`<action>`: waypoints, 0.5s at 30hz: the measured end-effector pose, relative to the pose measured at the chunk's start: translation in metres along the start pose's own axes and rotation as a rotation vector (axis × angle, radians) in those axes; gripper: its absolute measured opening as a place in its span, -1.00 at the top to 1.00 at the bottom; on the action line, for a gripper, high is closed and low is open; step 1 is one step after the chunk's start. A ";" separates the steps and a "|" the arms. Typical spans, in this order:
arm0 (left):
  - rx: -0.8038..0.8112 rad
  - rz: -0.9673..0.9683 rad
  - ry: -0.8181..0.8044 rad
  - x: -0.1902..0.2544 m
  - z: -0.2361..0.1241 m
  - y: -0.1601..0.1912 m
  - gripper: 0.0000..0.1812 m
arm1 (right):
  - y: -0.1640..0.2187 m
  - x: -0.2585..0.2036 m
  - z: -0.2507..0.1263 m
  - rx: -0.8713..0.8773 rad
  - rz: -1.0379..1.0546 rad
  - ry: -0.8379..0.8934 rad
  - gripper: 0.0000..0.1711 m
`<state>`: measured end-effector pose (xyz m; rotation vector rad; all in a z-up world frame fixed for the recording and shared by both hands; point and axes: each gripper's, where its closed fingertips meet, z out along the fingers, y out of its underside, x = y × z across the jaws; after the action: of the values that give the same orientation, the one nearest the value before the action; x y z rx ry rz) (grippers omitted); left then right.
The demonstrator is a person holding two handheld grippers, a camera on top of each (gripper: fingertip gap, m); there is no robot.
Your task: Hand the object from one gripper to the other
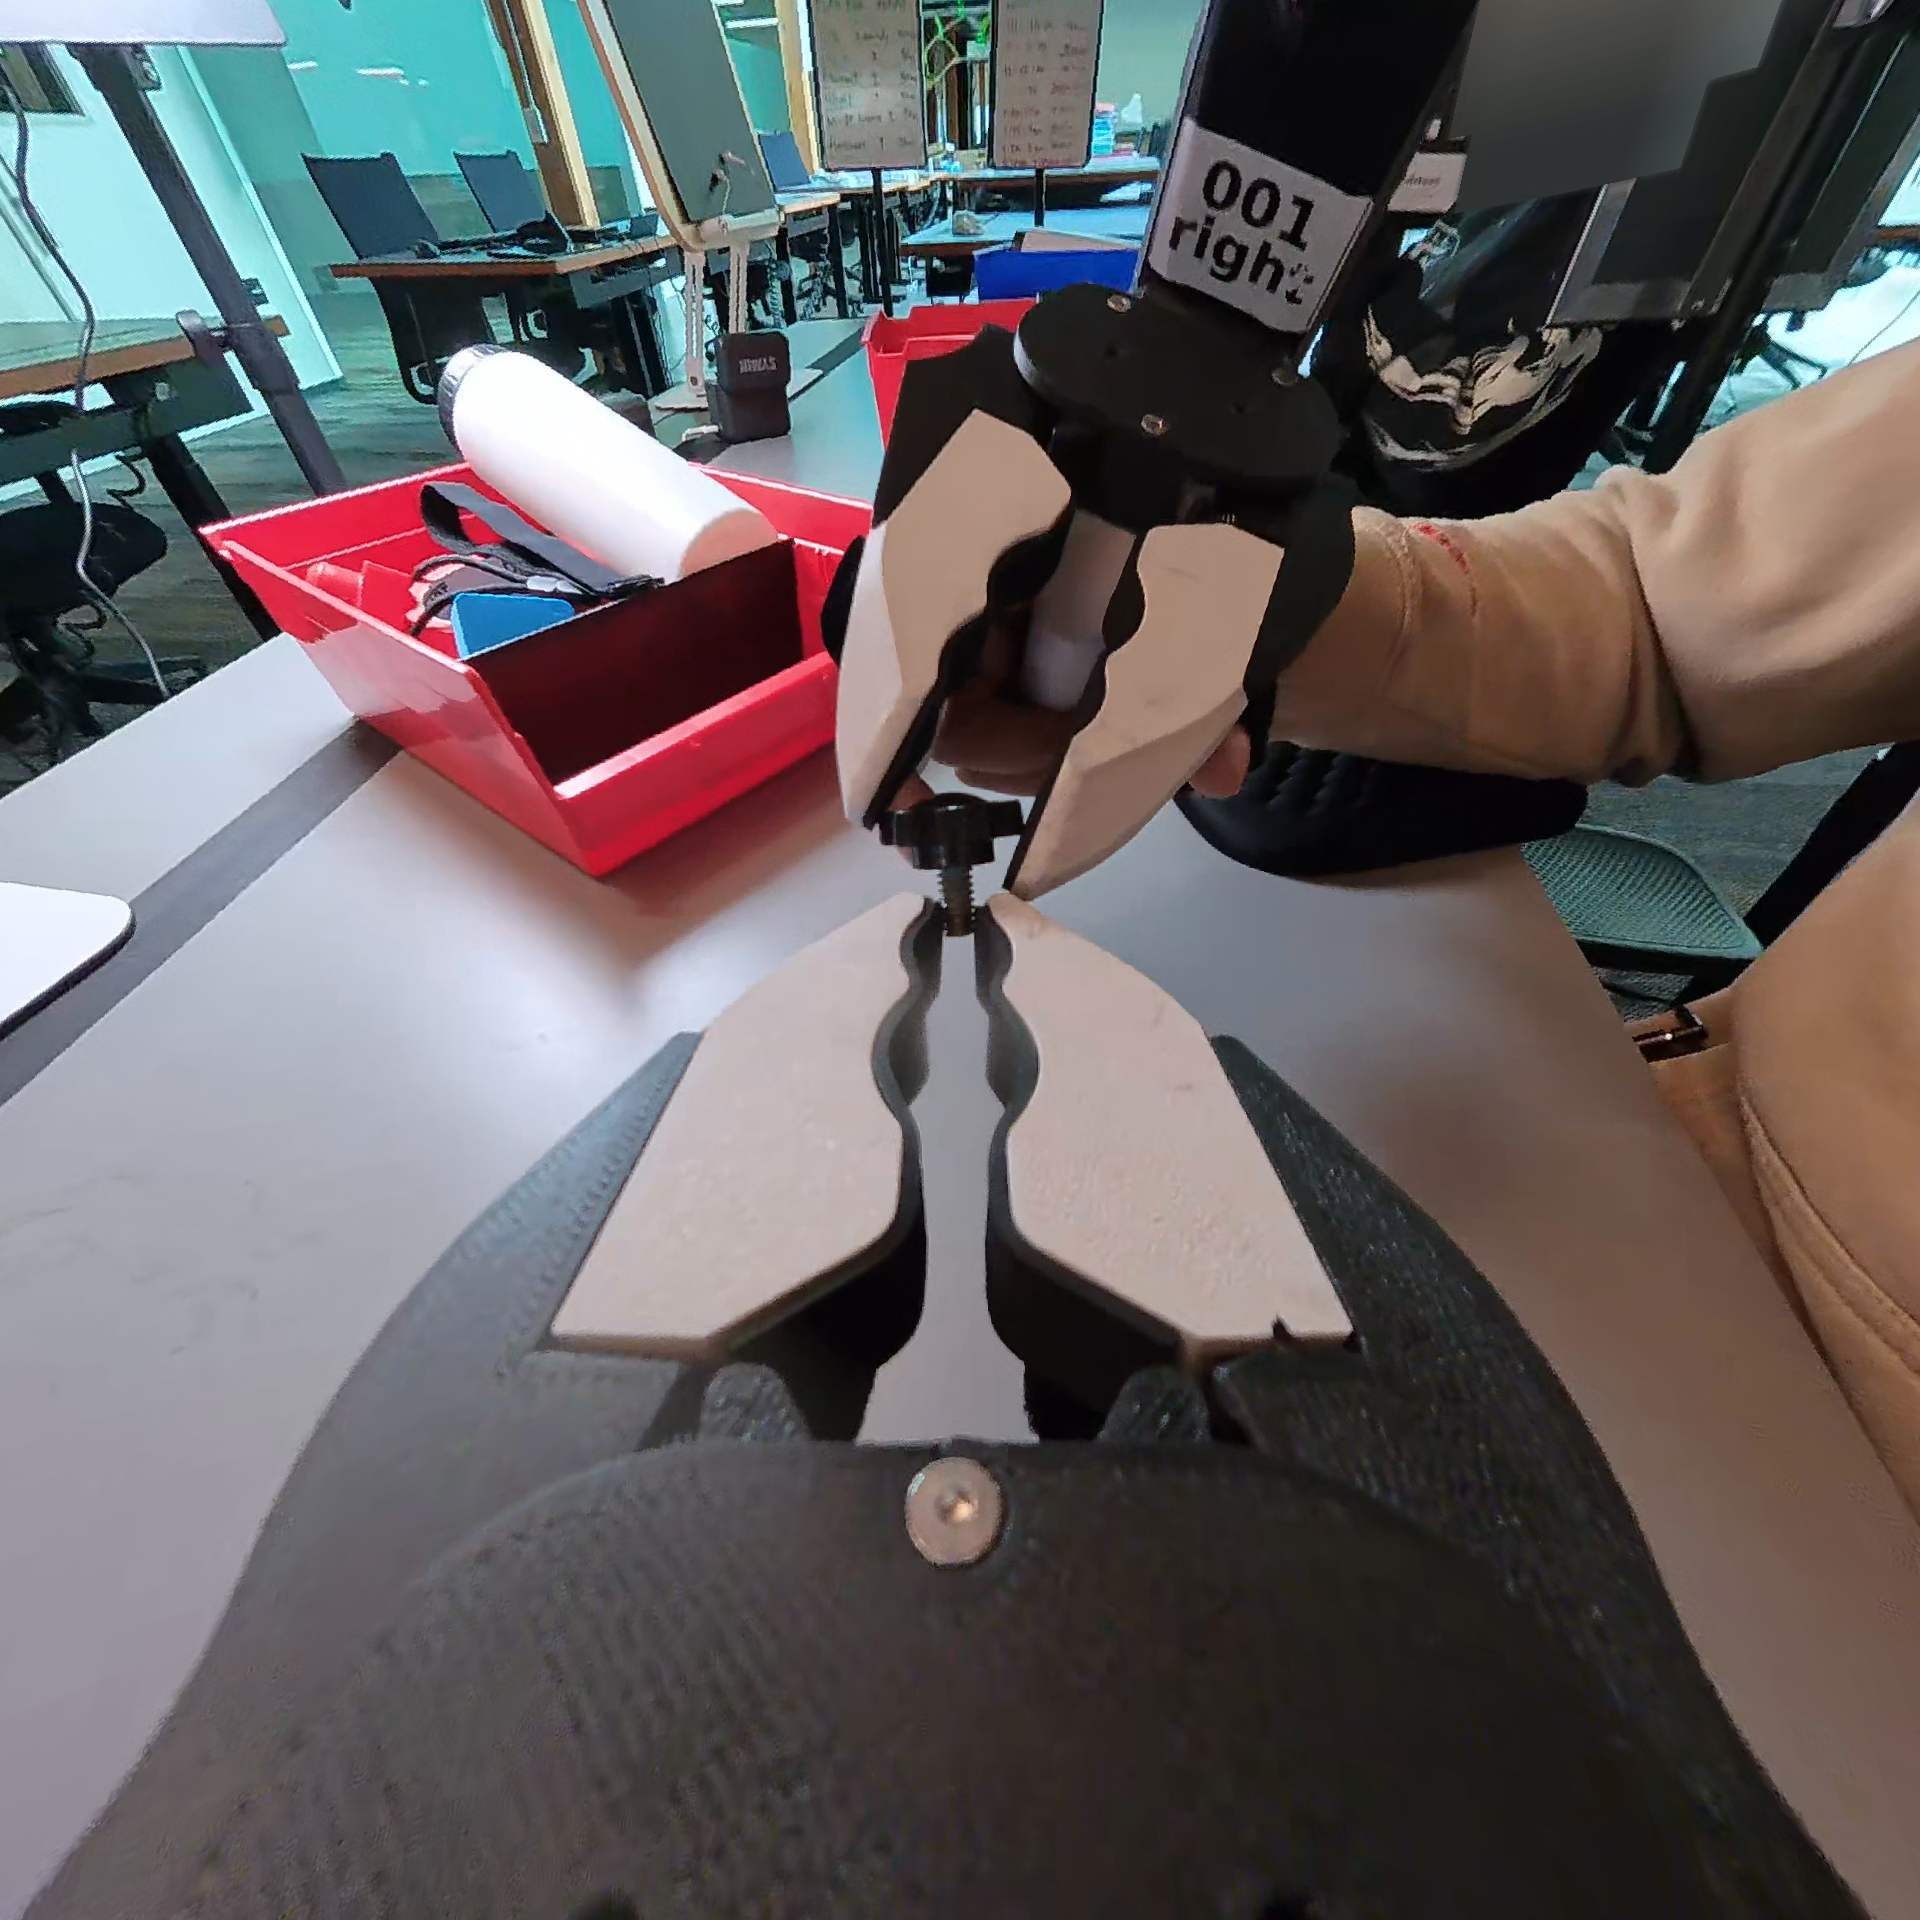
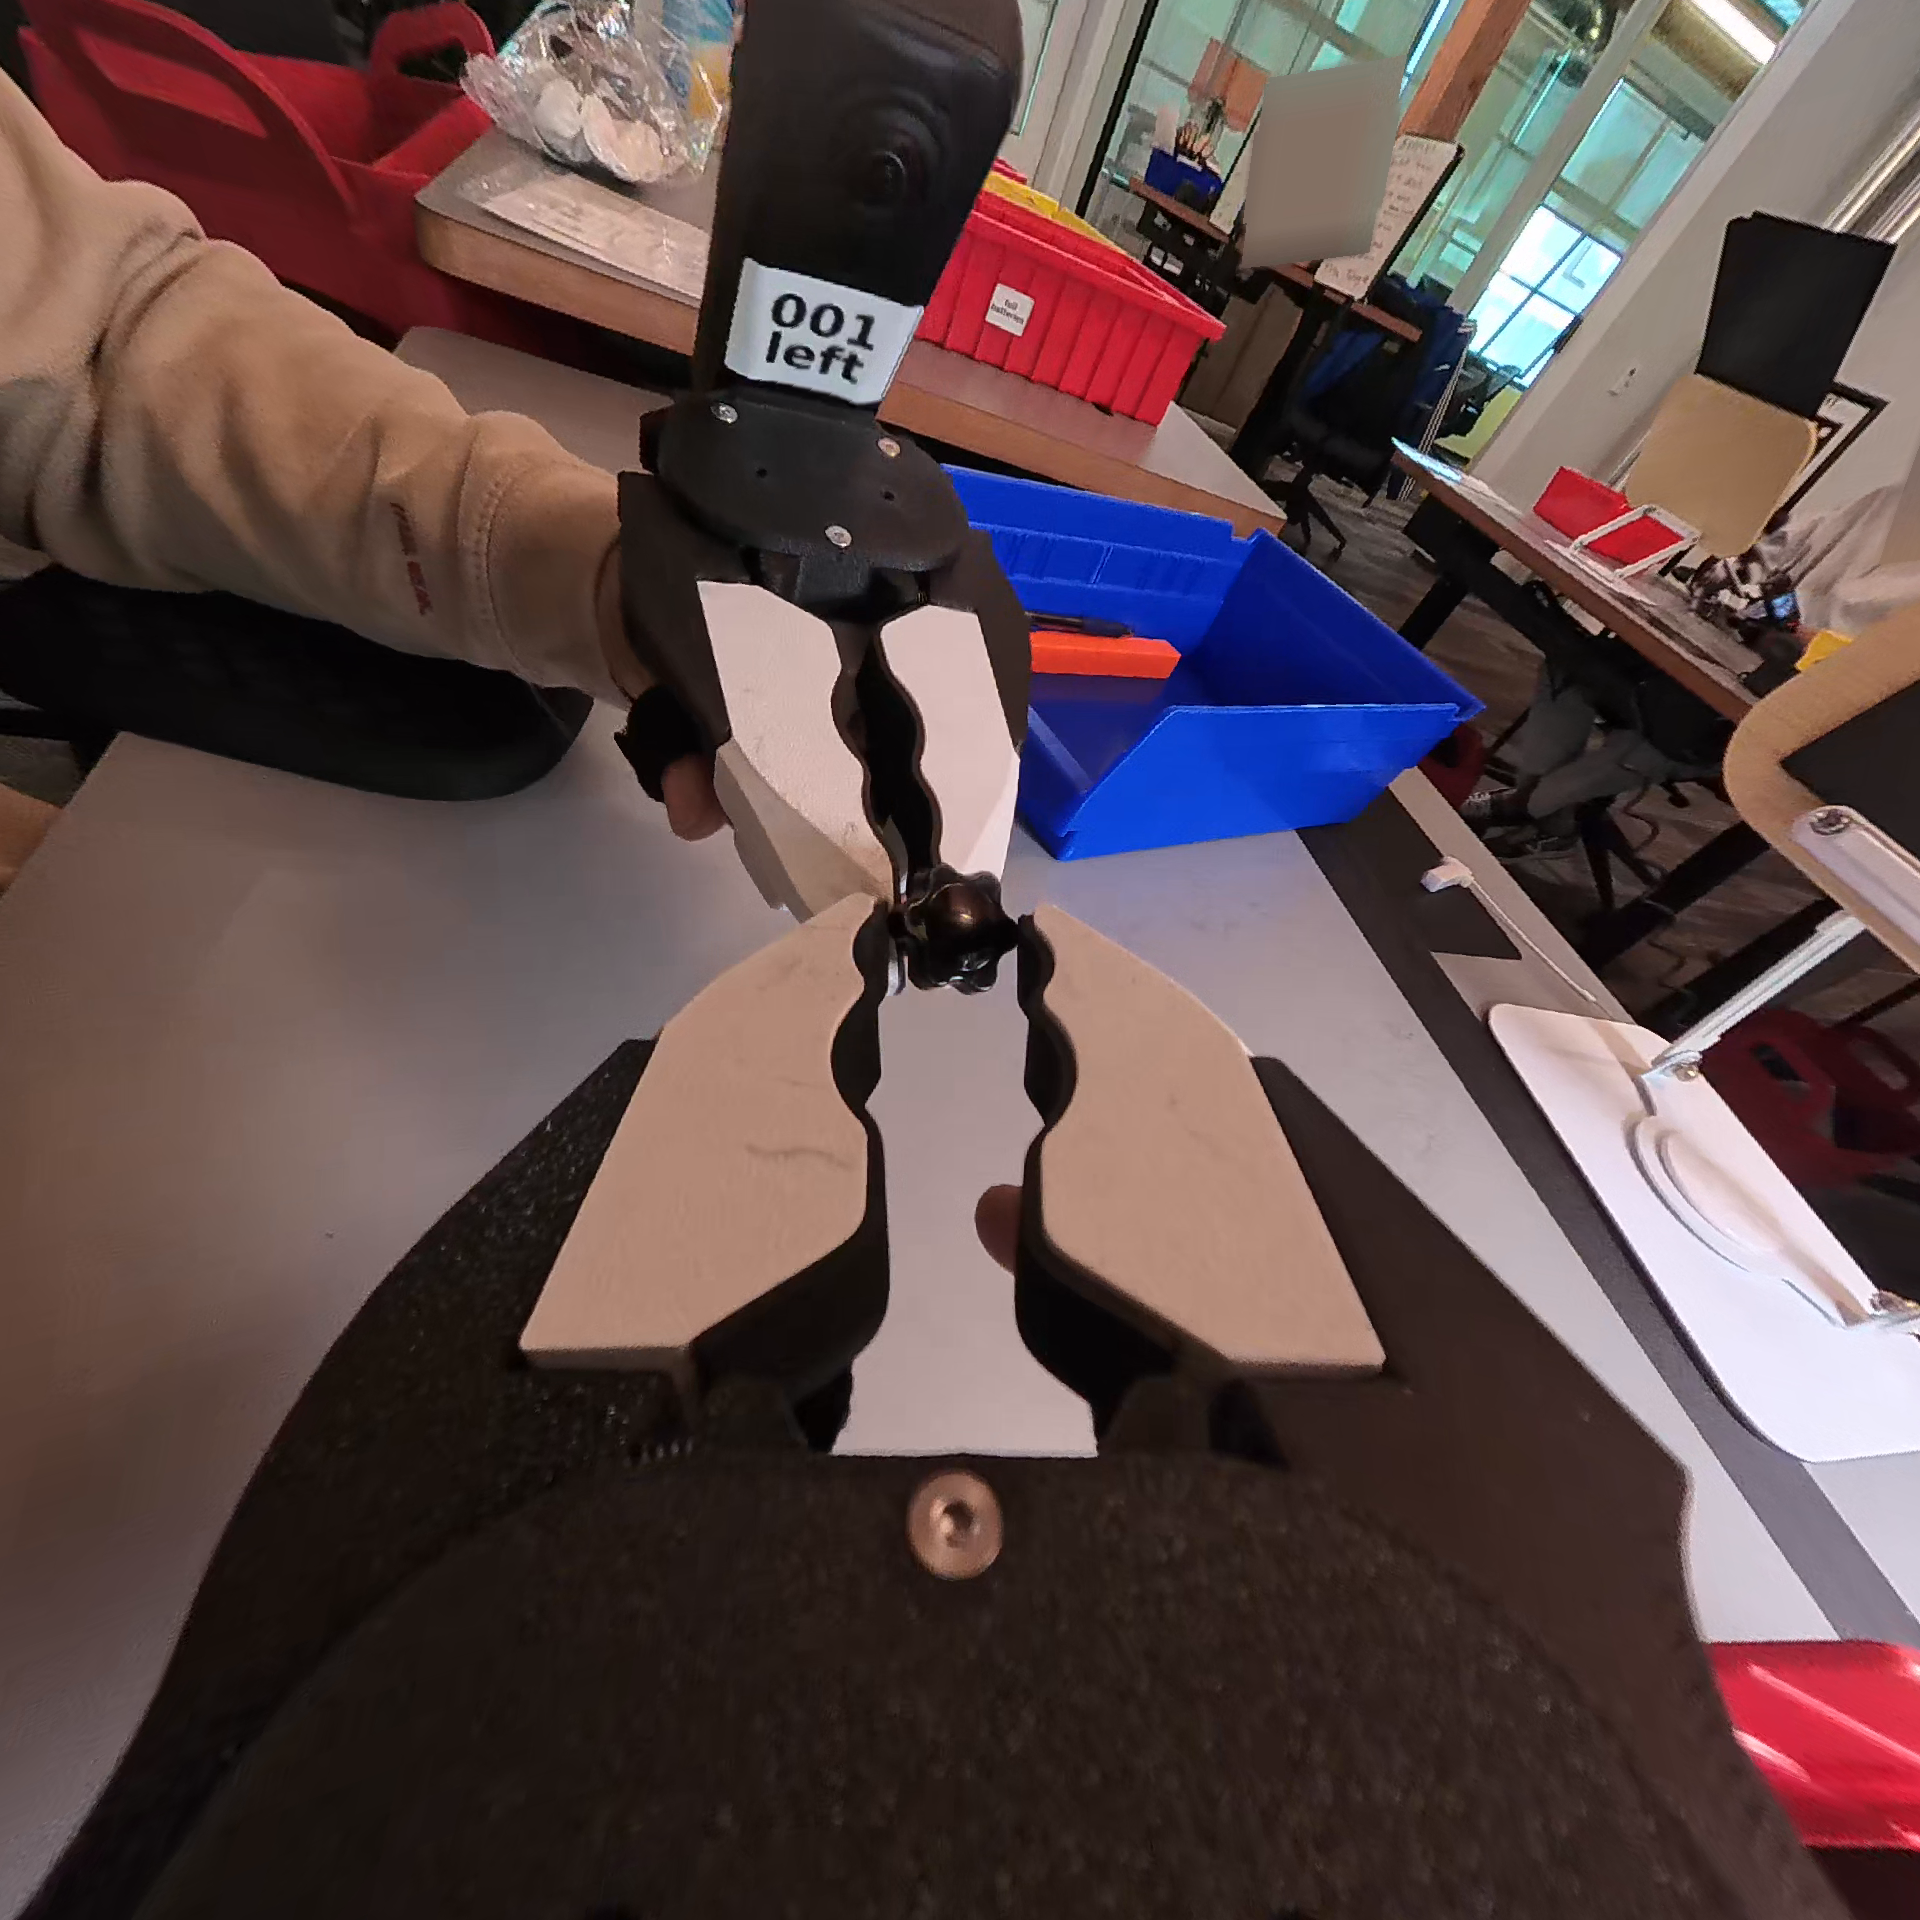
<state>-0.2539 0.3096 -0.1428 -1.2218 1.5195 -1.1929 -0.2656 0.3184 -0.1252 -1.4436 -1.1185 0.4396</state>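
Black knob screw (image 1: 951, 831) is pinched by its threaded tip in the left gripper (image 1: 954, 914); the right gripper (image 1: 935, 847) brackets its head, spread. Early release risks a drop onto the grey table (image 1: 312, 1039).

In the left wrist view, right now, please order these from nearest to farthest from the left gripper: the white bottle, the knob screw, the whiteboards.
1. knob screw: its threaded end sits between the left gripper tips, straight ahead.
2. white bottle: ahead to the left, lying across the red bin.
3. whiteboards: far across the room, at the top.
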 end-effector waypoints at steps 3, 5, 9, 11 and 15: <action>0.074 -0.071 0.029 -0.001 -0.002 -0.009 0.94 | -0.007 0.003 -0.002 0.044 -0.013 0.030 0.73; 0.129 -0.193 0.094 0.000 -0.005 -0.014 0.94 | -0.015 0.007 -0.006 0.099 -0.071 0.082 0.72; 0.200 -0.387 0.207 0.001 -0.009 -0.022 0.94 | -0.019 0.009 -0.011 0.091 -0.267 0.163 0.70; 0.193 -0.434 0.241 0.004 -0.007 -0.021 0.94 | -0.018 0.007 -0.010 0.066 -0.369 0.201 0.76; 0.172 -0.481 0.273 0.006 -0.005 -0.016 0.94 | -0.015 0.004 -0.009 0.020 -0.463 0.214 0.90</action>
<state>-0.2565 0.3036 -0.1263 -1.3932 1.3102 -1.8297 -0.2623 0.3145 -0.1079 -1.1361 -1.2218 -0.0300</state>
